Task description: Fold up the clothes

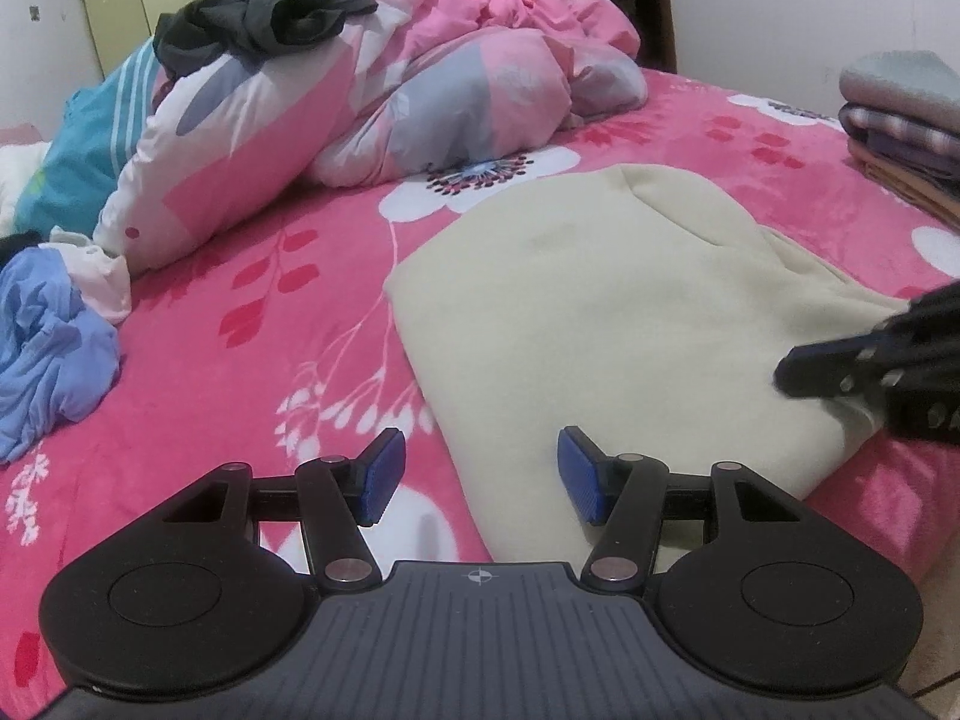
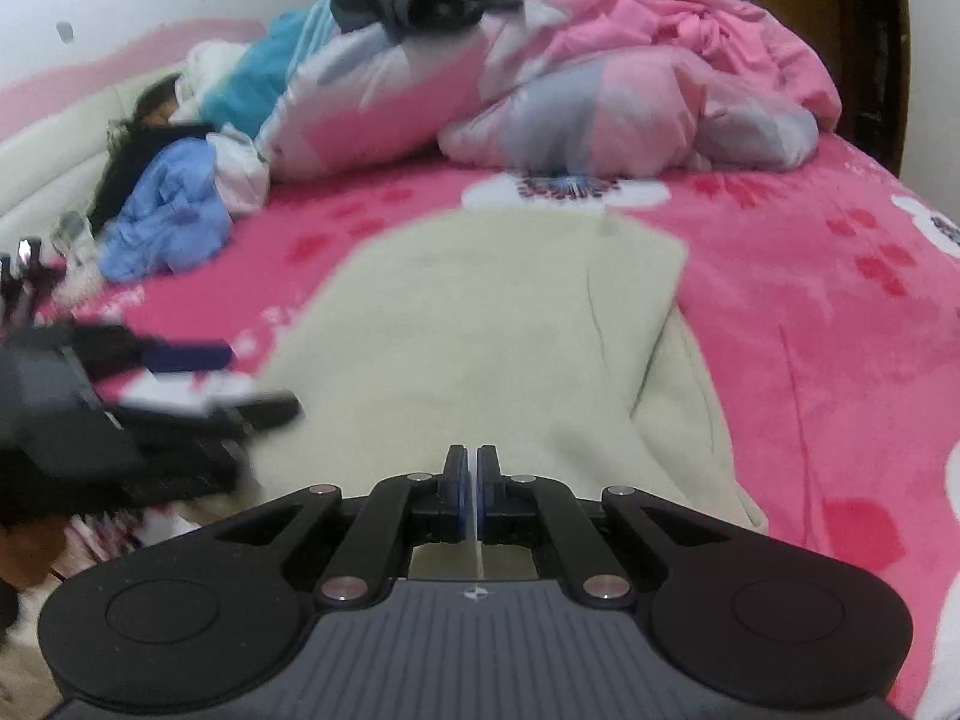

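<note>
Cream garment [image 1: 600, 324] pinched by right gripper [image 2: 471, 480]; left gripper [image 1: 477, 474] fingers spread, one pillow [image 1: 240, 138]

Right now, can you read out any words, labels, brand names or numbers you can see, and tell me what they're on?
No readable text in either view.
left gripper: only a small crosshair symbol on its grey body, no letters.
right gripper: the same crosshair symbol, no letters.
bedspread: flower and leaf print only.
cream garment: no label showing.
</note>
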